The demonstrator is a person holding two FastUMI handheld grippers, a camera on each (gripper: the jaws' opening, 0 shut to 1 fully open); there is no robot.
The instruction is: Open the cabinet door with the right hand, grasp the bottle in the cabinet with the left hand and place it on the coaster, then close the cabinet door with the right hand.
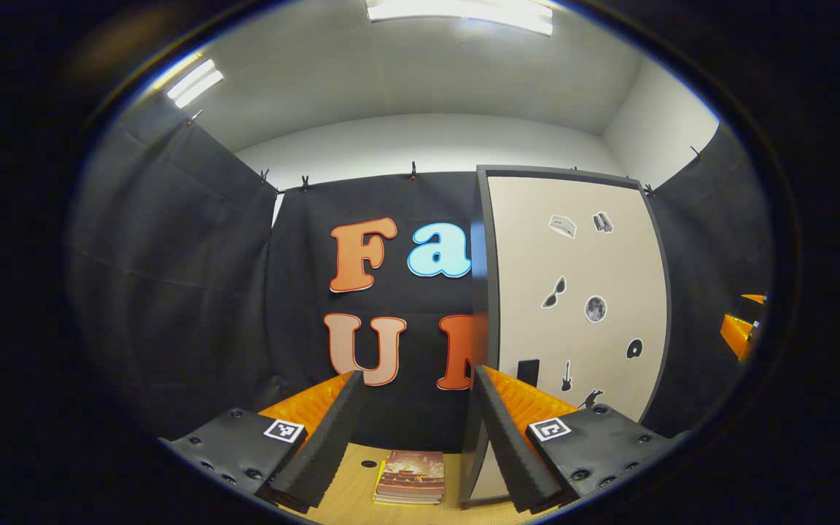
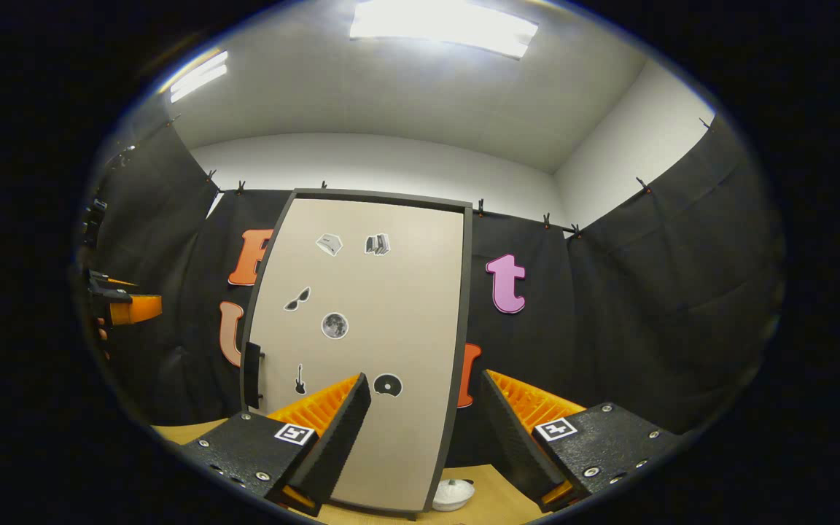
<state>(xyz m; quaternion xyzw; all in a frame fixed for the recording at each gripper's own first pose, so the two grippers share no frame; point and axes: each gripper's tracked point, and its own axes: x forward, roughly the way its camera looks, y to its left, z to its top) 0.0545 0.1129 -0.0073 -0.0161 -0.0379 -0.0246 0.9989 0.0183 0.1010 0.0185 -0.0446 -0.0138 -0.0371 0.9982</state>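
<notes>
Books [image 1: 410,477] in a small stack lie on the pale wooden table [image 1: 347,496] in the left gripper view, between the spread, empty fingers of the left gripper [image 1: 411,430]; right of them stands the tall beige cabinet door with dark frame and stickers [image 1: 573,306], closed; in the right gripper view the right gripper [image 2: 424,430] is likewise parted, holding nothing, facing that door's black handle [image 2: 251,375]; a white object, perhaps the coaster [image 2: 452,494], lies on the table at the door's foot.

The shut cabinet door [image 2: 362,343] stands square ahead of my spread right fingers [image 2: 332,437]; open air lies on either side.
</notes>
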